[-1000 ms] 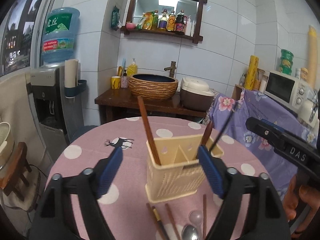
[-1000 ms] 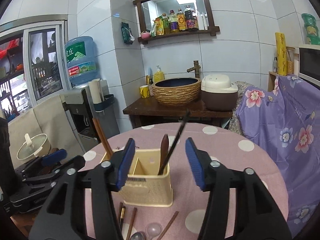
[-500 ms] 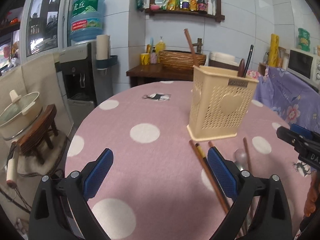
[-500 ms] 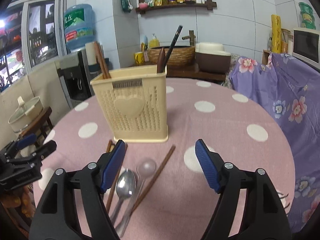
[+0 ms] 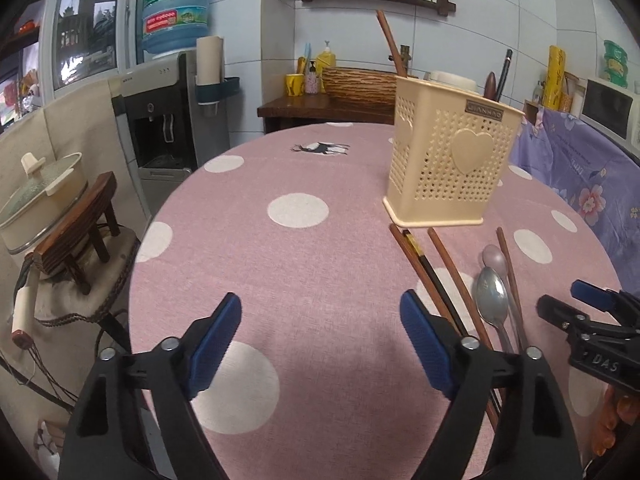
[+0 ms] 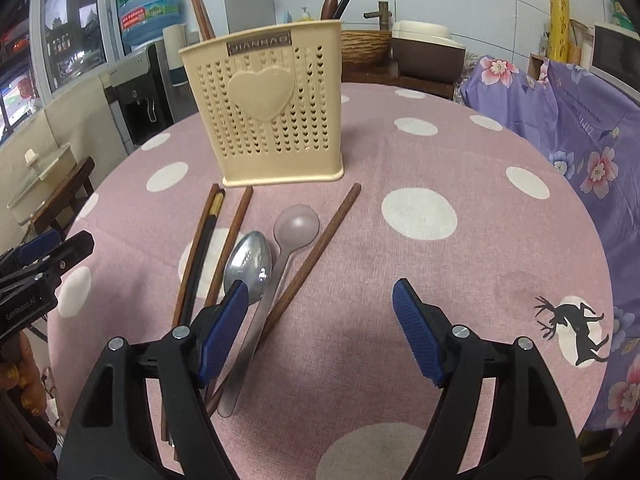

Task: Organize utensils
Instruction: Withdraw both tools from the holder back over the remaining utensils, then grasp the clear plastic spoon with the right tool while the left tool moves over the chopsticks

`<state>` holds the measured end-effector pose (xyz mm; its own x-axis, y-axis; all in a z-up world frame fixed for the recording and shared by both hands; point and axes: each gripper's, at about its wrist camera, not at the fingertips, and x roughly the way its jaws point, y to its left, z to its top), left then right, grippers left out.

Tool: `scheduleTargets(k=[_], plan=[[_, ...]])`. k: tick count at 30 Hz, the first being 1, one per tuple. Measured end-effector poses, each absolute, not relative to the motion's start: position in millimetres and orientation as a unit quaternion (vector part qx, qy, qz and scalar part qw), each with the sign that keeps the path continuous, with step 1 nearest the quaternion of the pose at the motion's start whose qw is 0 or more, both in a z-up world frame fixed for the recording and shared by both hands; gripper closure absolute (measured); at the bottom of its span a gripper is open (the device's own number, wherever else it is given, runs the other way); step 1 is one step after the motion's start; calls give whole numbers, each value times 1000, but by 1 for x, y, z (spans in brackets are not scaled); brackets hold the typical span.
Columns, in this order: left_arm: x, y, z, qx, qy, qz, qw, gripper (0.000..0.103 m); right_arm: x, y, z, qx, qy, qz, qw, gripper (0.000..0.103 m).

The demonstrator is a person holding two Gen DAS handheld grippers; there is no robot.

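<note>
Take the cream utensil holder (image 6: 269, 106) as your landmark; it stands upright on the pink dotted tablecloth (image 6: 420, 280) with a few sticks and handles already poking out of its top. Going left to right in front of it: your left gripper (image 5: 320, 340) hovers over bare cloth well to the holder's left, its jaws spread wide and holding nothing. Just before the holder's base lie a brown chopstick and a black gold-banded chopstick (image 6: 202, 248) side by side, then another brown chopstick (image 6: 230, 246), the metal spoon (image 6: 248, 266), the translucent plastic spoon (image 6: 280, 252), and a last brown chopstick (image 6: 320, 244) angled toward the holder's right corner. Your right gripper (image 6: 320, 328) sits on the near side of that row, jaws spread and empty, its left finger just over the metal spoon's bowl.

You look to be between picks, with the sorting partly done. Next, I'd judge you should lower the right gripper onto one thin piece, close across its shaft, tilt it upright, and drop it into the matching compartment.
</note>
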<state>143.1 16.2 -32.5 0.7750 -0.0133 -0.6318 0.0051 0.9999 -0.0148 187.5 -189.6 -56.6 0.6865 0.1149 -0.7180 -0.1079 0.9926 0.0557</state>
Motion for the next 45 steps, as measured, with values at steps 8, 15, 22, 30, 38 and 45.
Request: scheduleTargets(k=[8,15,22,30,38,45], plan=[[140,7,-37,-1,343,-18,939,32,189,-178,-63,-14,405,58,912,29],[139,0,-37,4,345,-26,938,32,183,-170,-68,-9,421,70,904,53],[141,-4,-37,5,345,-27,938,32,171,-161,-74,-5,433,81,898,66],[139,-8,-37,7,346,-32,938,32,169,-160,-73,14,426,94,900,93],[141,-10,-37,6,348,-35,937,32,164,-193,-56,51,385,71,919,94],[145,-13,-39,2,354,-41,934,32,156,-238,-56,56,377,15,924,94]])
